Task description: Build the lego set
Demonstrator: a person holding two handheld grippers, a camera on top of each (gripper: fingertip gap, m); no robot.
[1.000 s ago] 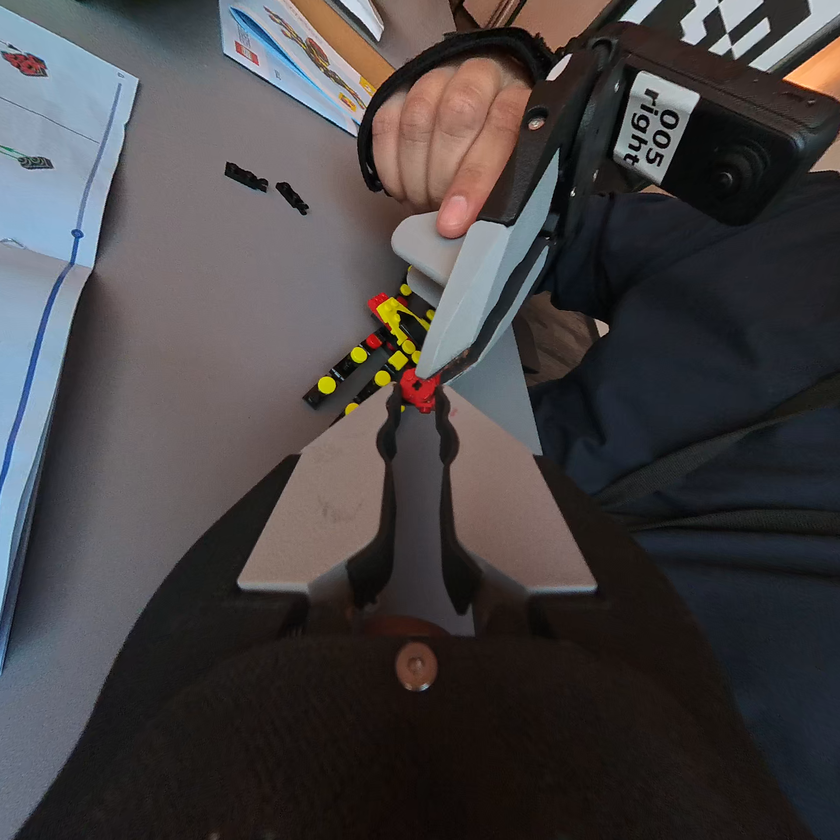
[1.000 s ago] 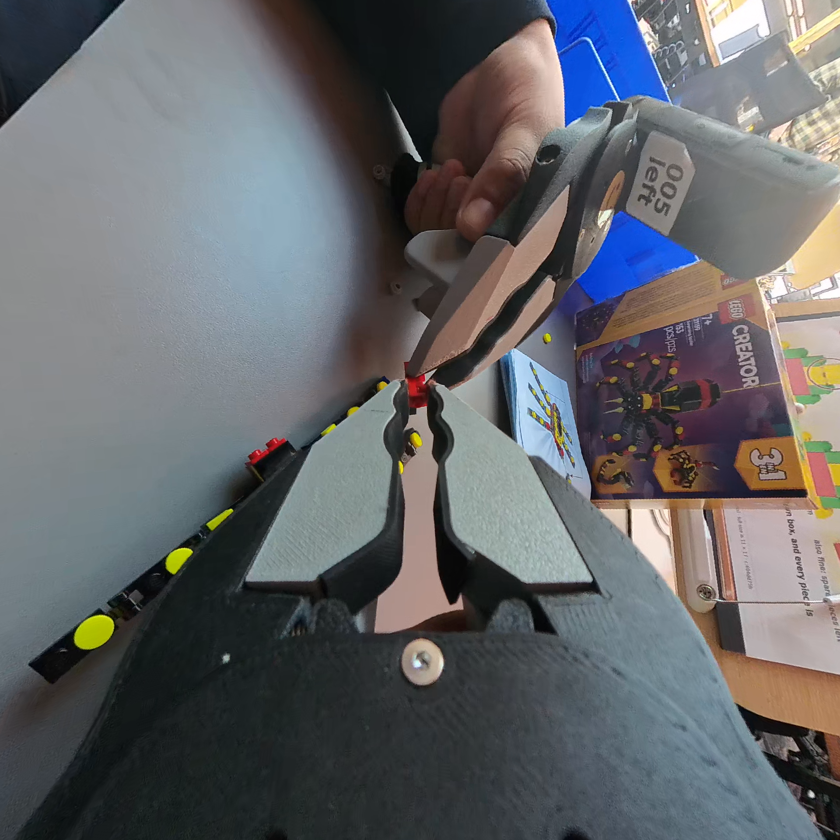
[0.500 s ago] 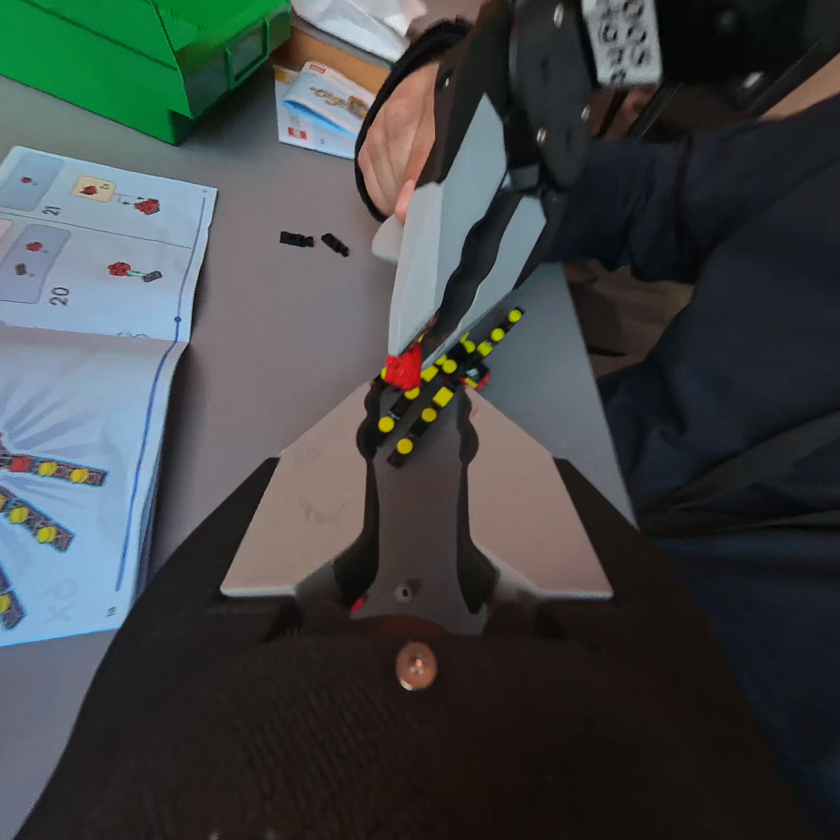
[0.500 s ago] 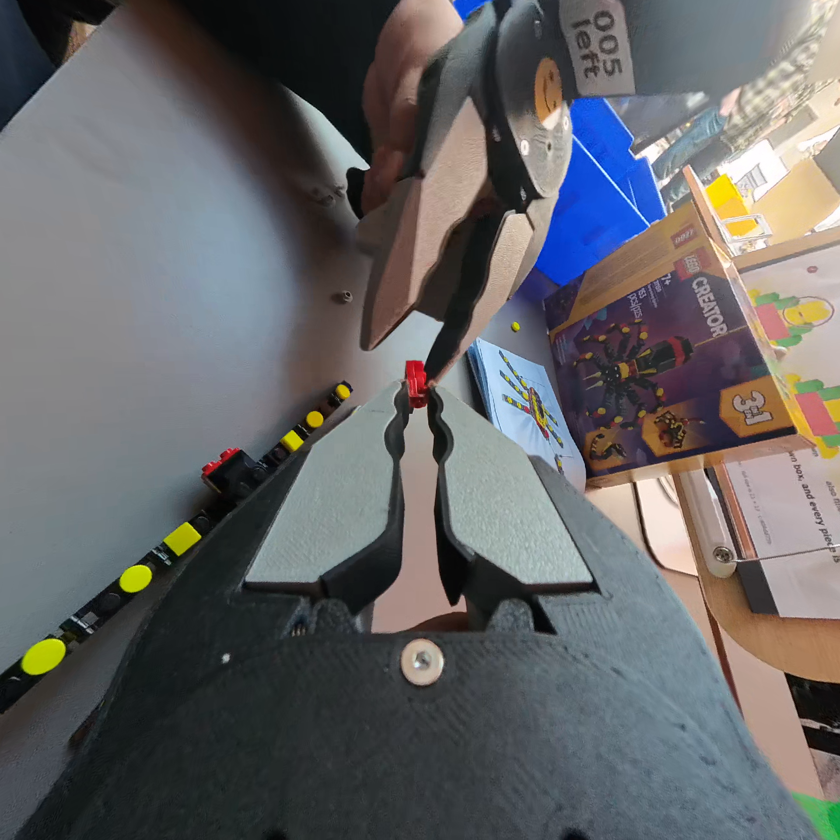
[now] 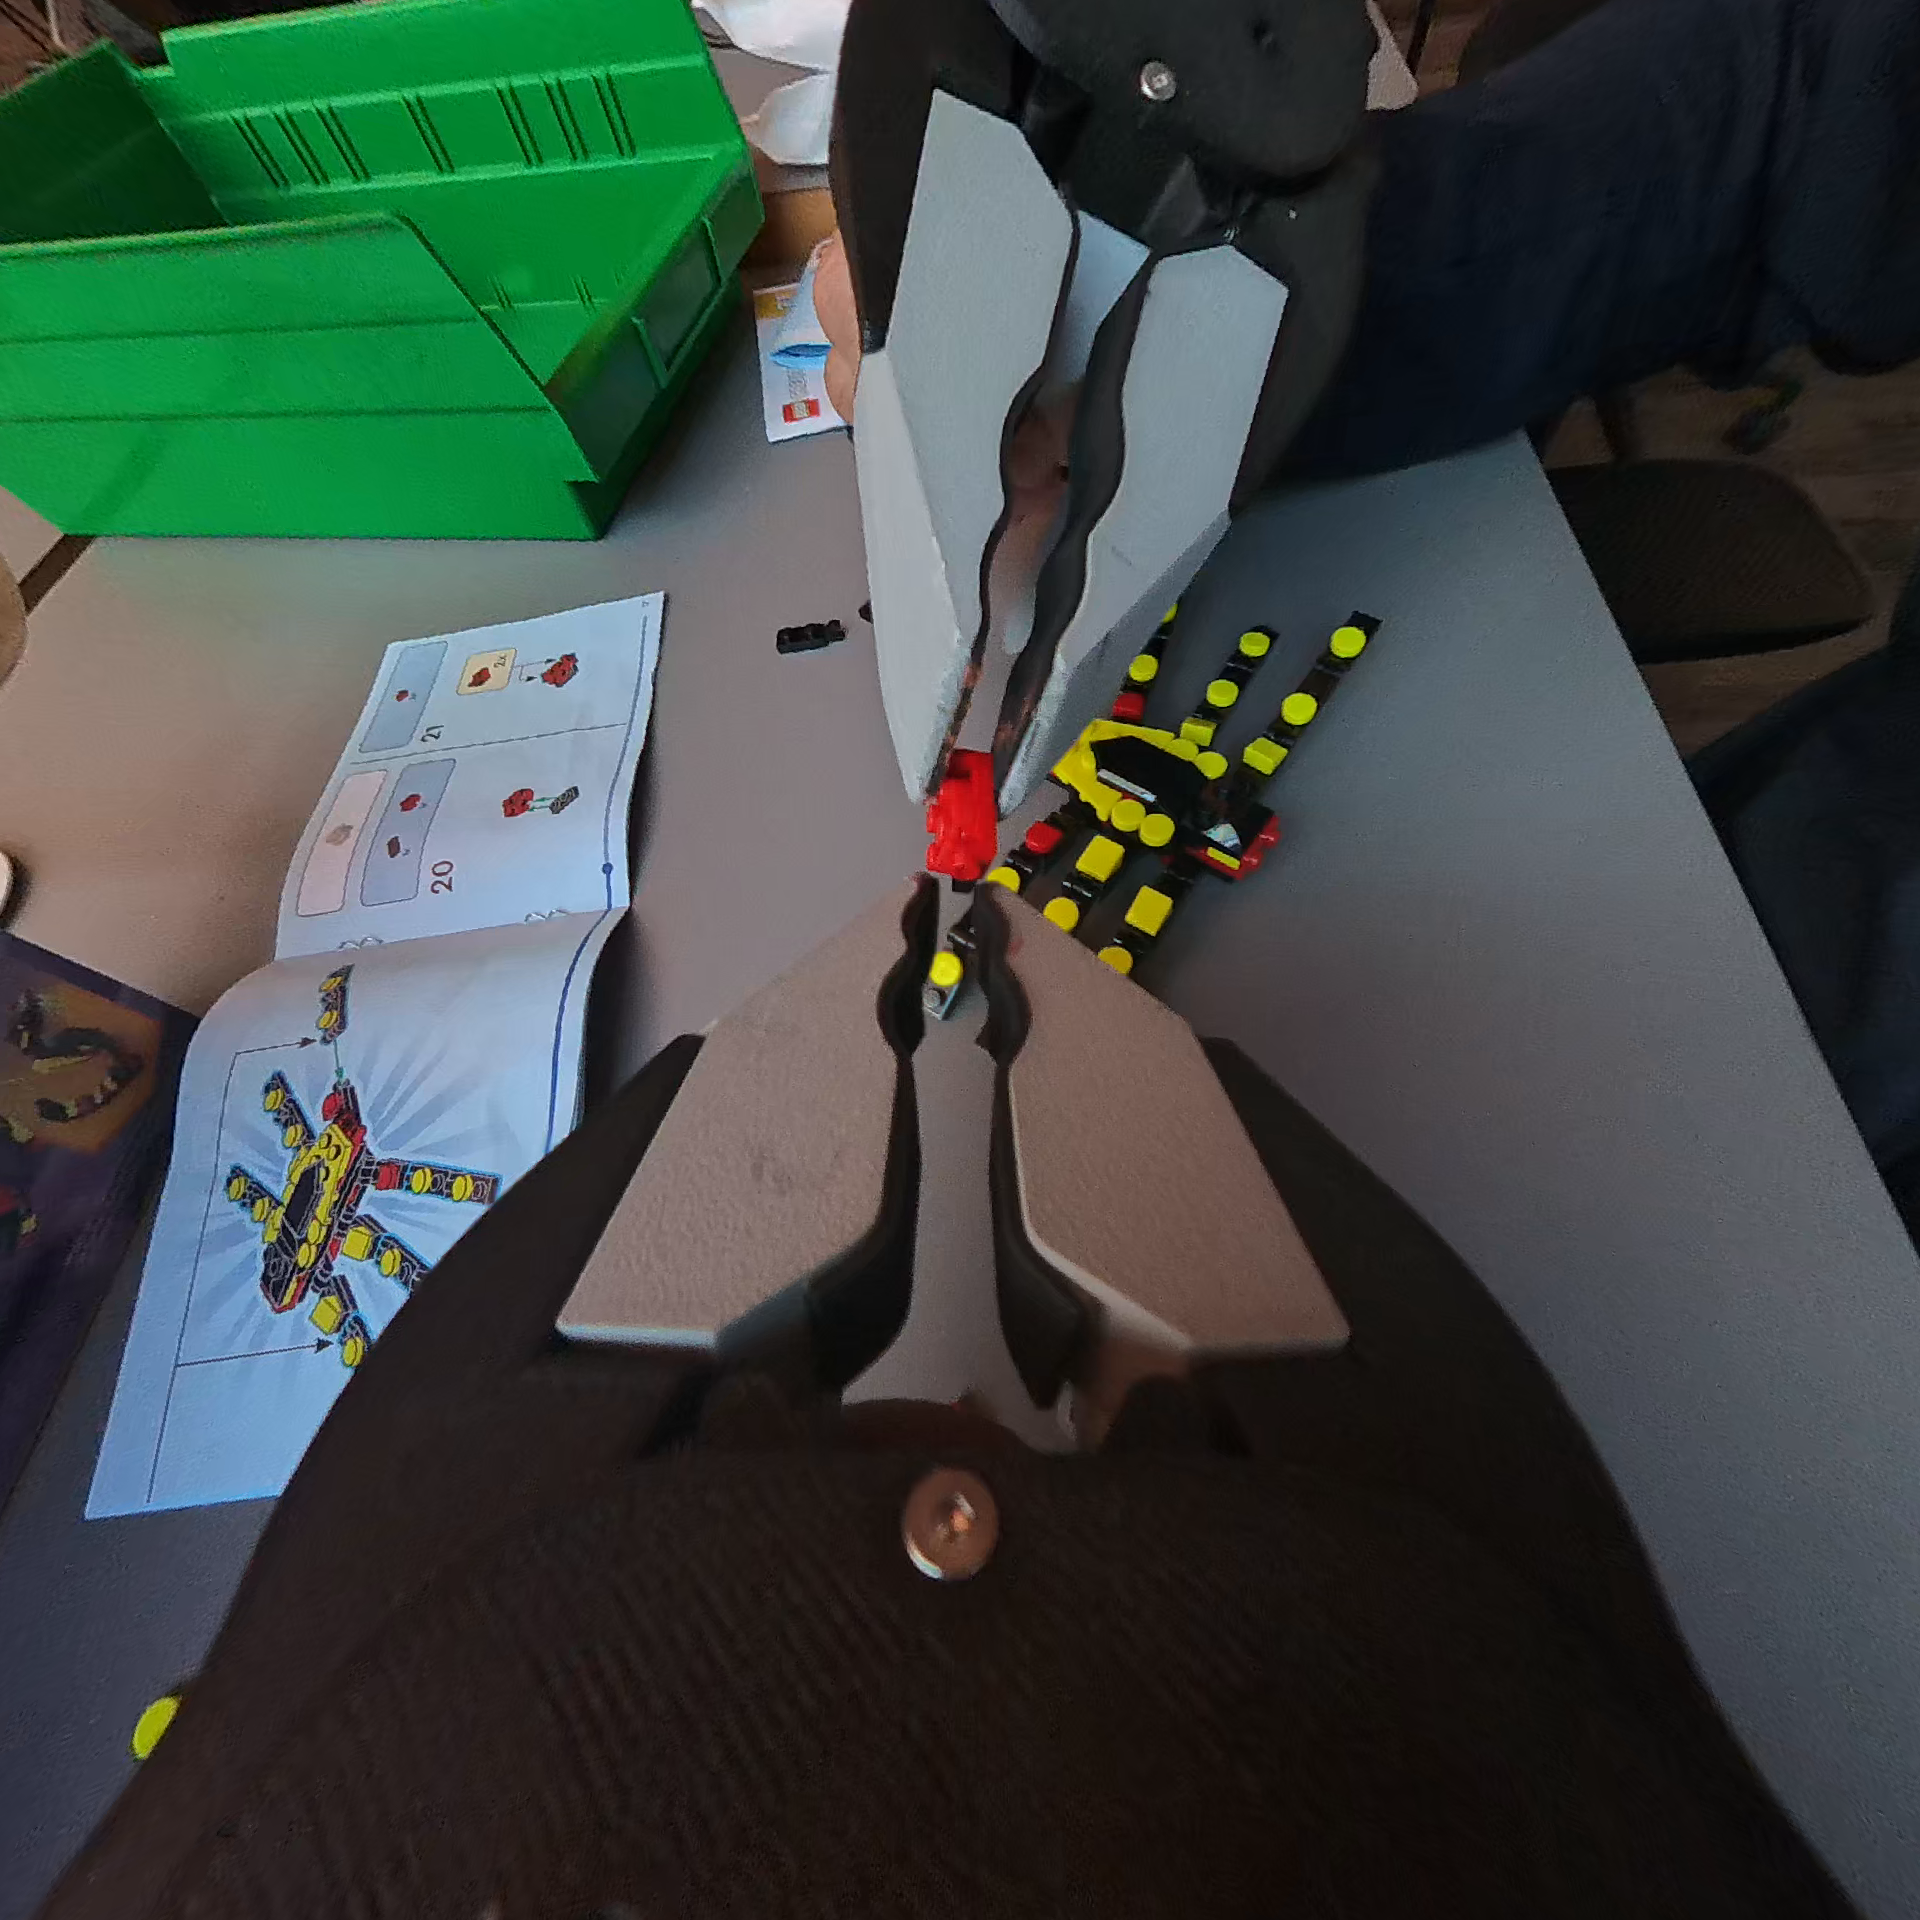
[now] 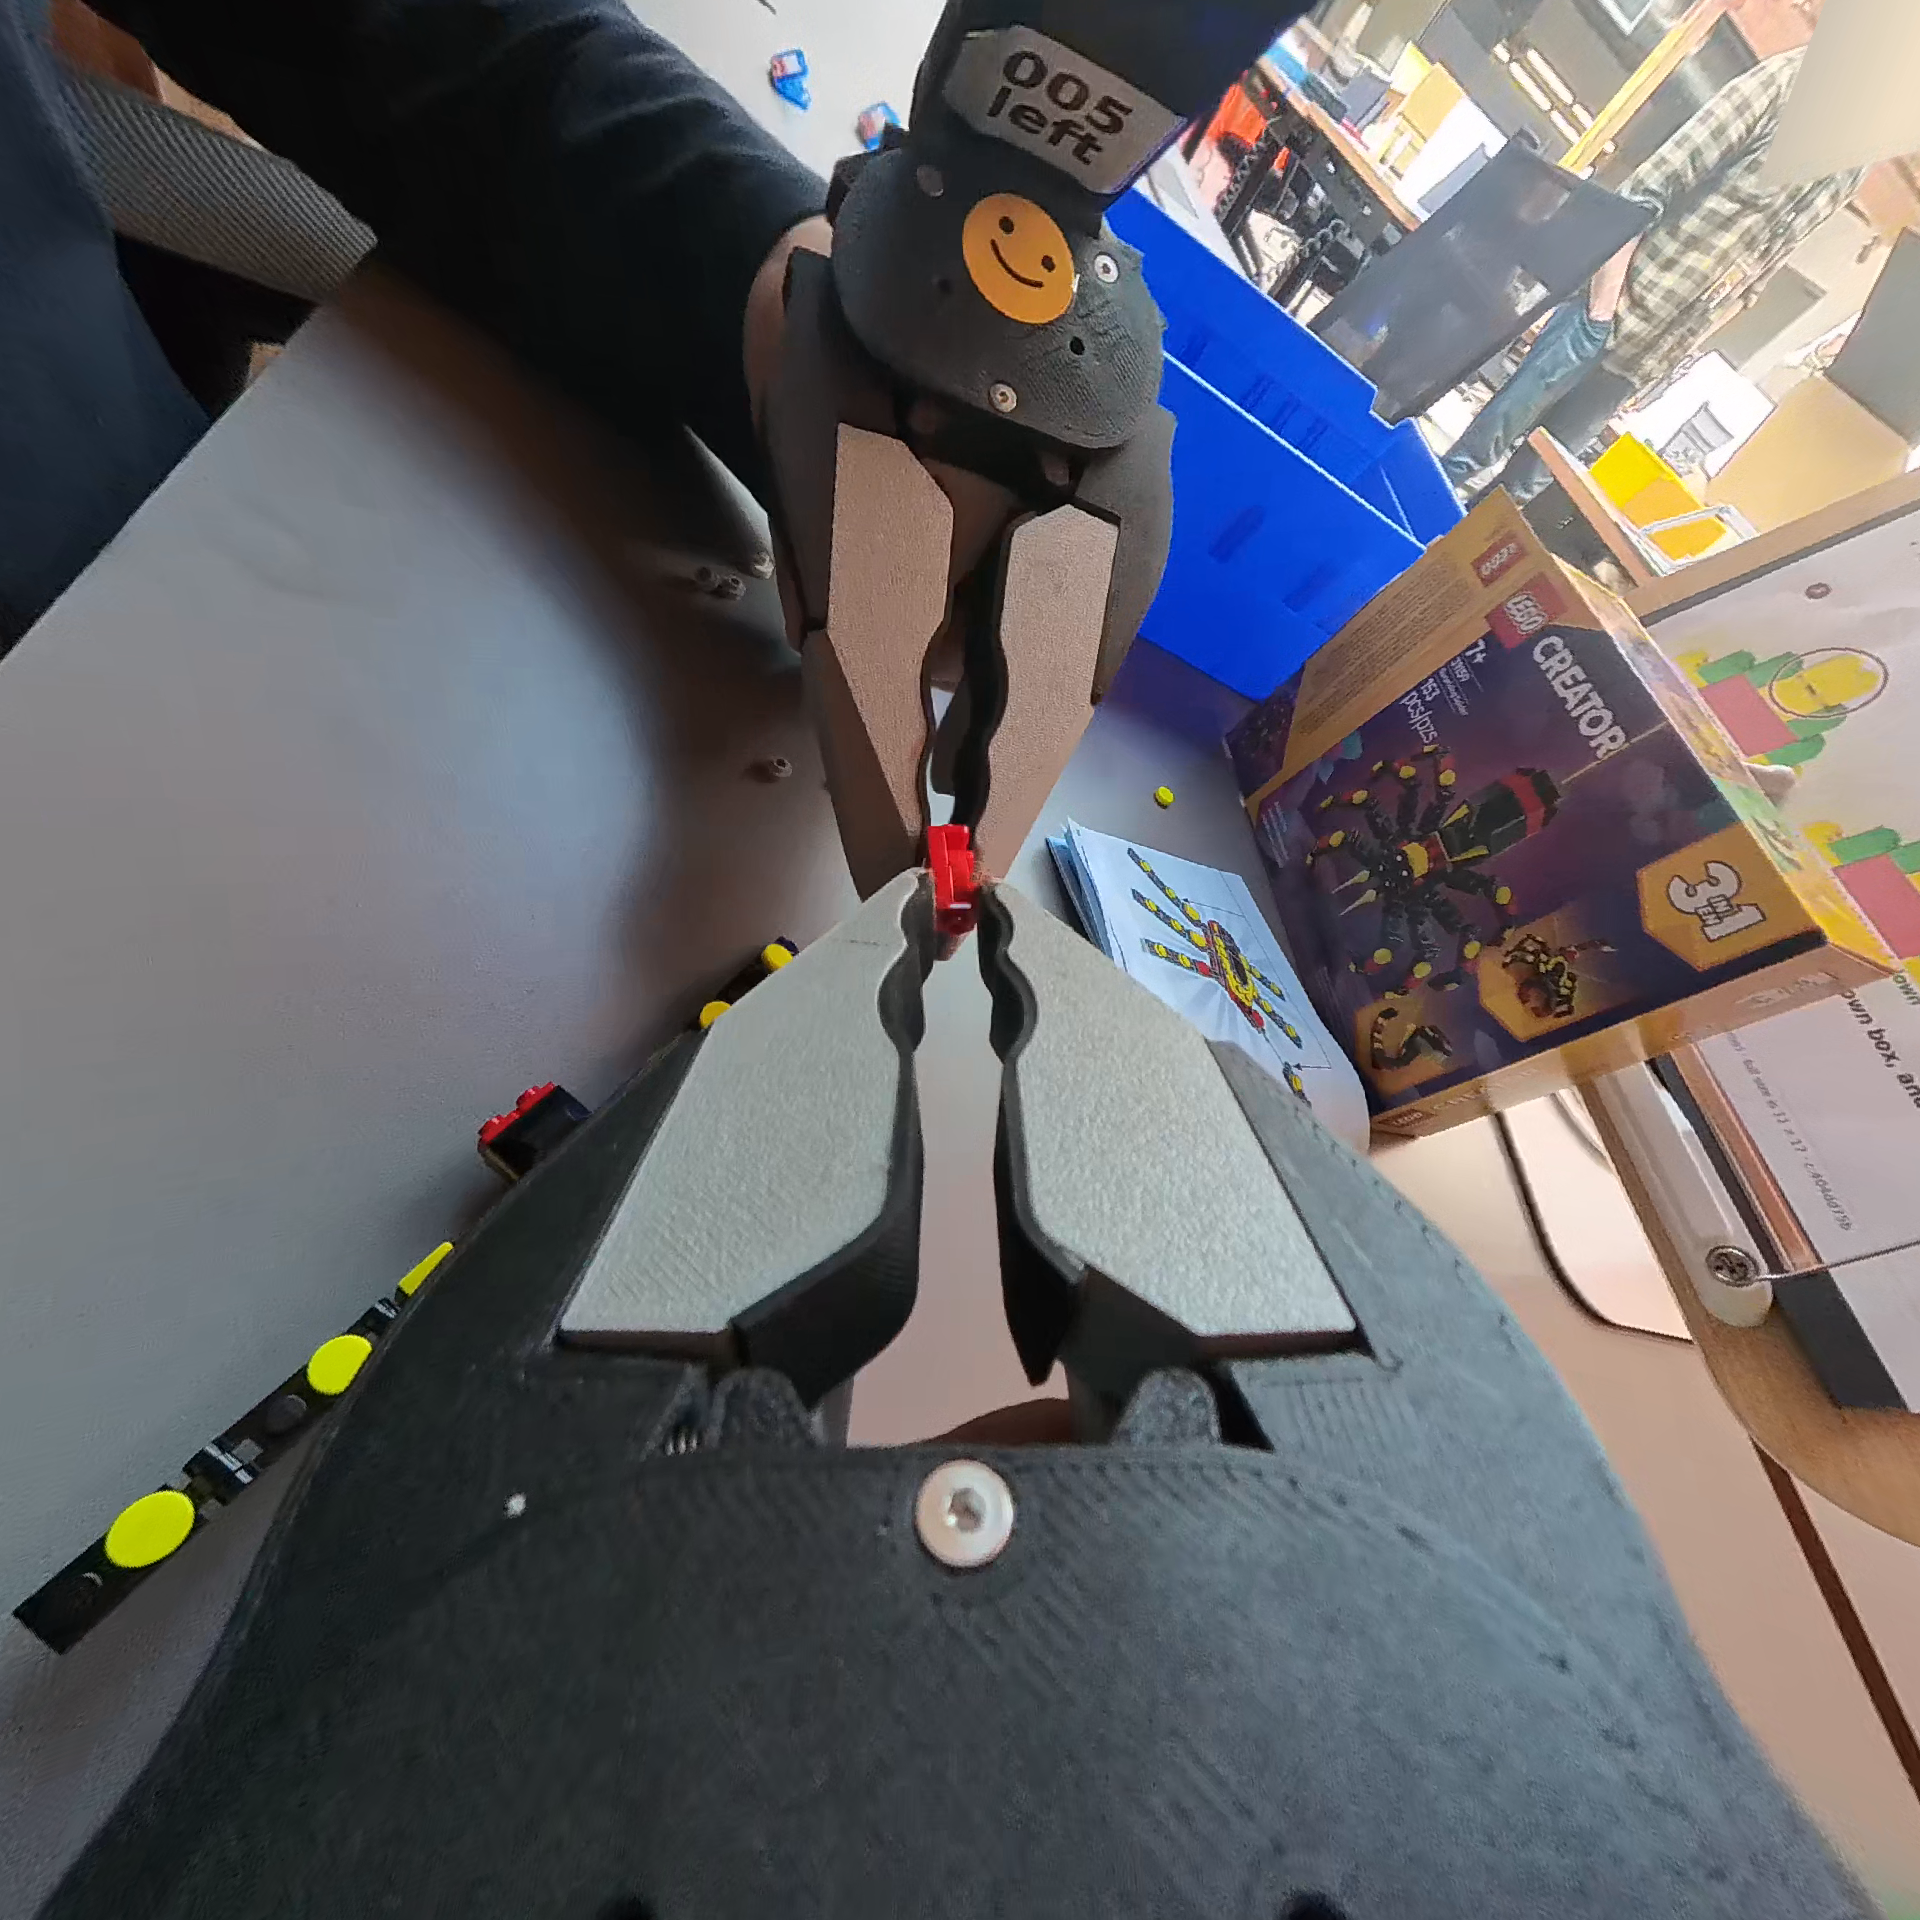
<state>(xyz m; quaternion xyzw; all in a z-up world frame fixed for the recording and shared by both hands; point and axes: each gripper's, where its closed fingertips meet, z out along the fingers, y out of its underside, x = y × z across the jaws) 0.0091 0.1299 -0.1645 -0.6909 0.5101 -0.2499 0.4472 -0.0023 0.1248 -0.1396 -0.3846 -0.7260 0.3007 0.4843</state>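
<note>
The spider body (image 5: 1153,800), black and yellow with studded legs fanned out, lies flat on the grey bench (image 5: 1455,1039) at centre right of the left wrist view; judged against the open instruction booklet (image 5: 416,987) at left, the build is well along but unfinished. A small red piece (image 5: 961,816), glossy hard plastic with knobbly studs, is at frame centre, above the bench, clamped in the closed jaws of the right gripper (image 5: 971,758). The left gripper (image 5: 951,904) sits just below it, jaws slightly apart, holding nothing. Two small black parts (image 5: 810,636) wait loose at upper centre, beside a ribbed green bin (image 5: 364,260)
</note>
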